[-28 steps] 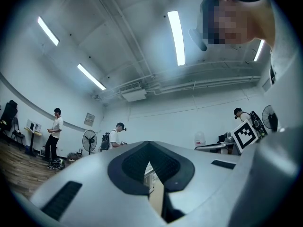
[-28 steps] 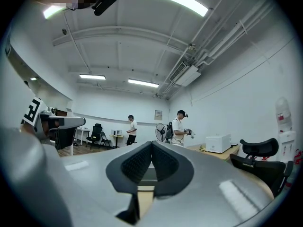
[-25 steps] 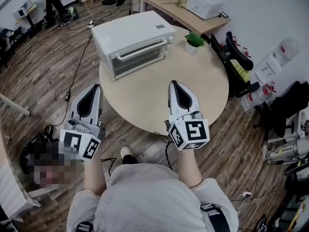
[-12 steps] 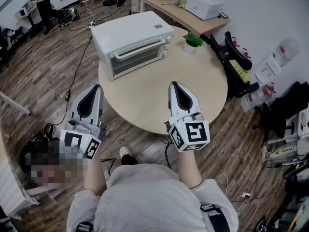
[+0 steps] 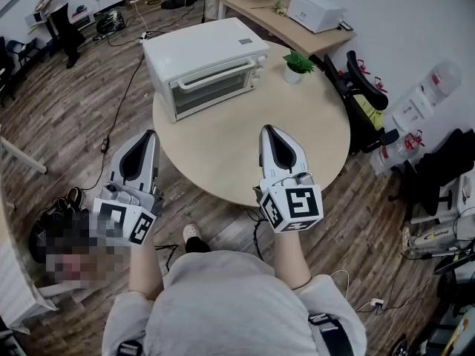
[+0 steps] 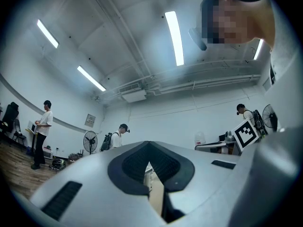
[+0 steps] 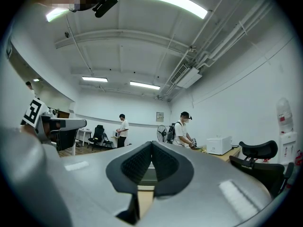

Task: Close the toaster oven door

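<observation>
Oven (image 5: 204, 58) sits at the far side of the table (image 5: 245, 150), door (image 5: 211, 89) upright and flush with its front, so the task looks done; left gripper (image 5: 148, 135) and right gripper (image 5: 269, 129) hover well short of it, jaws together, empty.

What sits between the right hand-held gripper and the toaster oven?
Only bare tabletop separates the right hand-held gripper from the toaster oven, as the head view shows.

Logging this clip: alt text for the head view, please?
A white toaster oven, door apparently shut, sits at the far side of a round wooden table beside a small potted plant. The person's left gripper and right gripper, both shut and empty, point toward it from the near side.
</observation>
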`<action>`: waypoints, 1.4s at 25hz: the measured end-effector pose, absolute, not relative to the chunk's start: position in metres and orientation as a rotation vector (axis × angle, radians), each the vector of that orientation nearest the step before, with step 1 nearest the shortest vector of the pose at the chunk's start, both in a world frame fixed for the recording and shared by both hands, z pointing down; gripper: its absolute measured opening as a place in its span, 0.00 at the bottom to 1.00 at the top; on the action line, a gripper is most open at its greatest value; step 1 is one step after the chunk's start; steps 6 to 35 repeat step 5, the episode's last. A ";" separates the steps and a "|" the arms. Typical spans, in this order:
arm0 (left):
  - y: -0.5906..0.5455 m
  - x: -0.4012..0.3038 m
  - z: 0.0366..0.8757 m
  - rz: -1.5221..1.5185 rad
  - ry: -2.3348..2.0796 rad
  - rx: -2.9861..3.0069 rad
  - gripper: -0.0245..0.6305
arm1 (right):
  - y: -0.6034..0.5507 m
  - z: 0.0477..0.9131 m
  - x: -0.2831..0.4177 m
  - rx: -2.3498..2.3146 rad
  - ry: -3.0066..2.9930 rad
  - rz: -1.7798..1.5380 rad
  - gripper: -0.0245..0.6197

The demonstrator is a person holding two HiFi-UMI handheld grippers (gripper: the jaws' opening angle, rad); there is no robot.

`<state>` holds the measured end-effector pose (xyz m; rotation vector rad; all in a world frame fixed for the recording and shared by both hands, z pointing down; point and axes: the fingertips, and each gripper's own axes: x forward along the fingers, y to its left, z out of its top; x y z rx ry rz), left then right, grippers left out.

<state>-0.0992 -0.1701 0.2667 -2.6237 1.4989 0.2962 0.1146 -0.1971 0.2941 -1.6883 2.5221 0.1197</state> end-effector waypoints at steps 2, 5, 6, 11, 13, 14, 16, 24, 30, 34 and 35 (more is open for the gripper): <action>-0.171 -0.099 0.267 0.296 1.498 -2.624 0.05 | -0.198 0.294 0.114 -1.687 2.523 0.120 0.05; -0.173 -0.099 0.267 0.294 1.497 -2.625 0.05 | -0.200 0.294 0.114 -1.686 2.524 0.122 0.05; -0.173 -0.099 0.267 0.294 1.497 -2.625 0.05 | -0.200 0.294 0.114 -1.686 2.524 0.122 0.05; -0.173 -0.099 0.267 0.294 1.497 -2.625 0.05 | -0.200 0.294 0.114 -1.686 2.524 0.122 0.05; -0.173 -0.099 0.267 0.294 1.497 -2.625 0.05 | -0.200 0.294 0.114 -1.686 2.524 0.122 0.05; -0.173 -0.099 0.267 0.294 1.497 -2.625 0.05 | -0.200 0.294 0.114 -1.686 2.524 0.122 0.05; -0.173 -0.099 0.267 0.294 1.497 -2.625 0.05 | -0.200 0.294 0.114 -1.686 2.524 0.122 0.05; -0.173 -0.099 0.267 0.294 1.497 -2.625 0.05 | -0.200 0.294 0.114 -1.686 2.524 0.122 0.05; -0.173 -0.099 0.267 0.294 1.497 -2.625 0.05 | -0.200 0.294 0.114 -1.686 2.524 0.122 0.05; -0.173 -0.099 0.267 0.294 1.497 -2.625 0.05 | -0.200 0.294 0.114 -1.686 2.524 0.122 0.05; -0.173 -0.099 0.267 0.294 1.497 -2.625 0.05 | -0.200 0.294 0.114 -1.686 2.524 0.122 0.05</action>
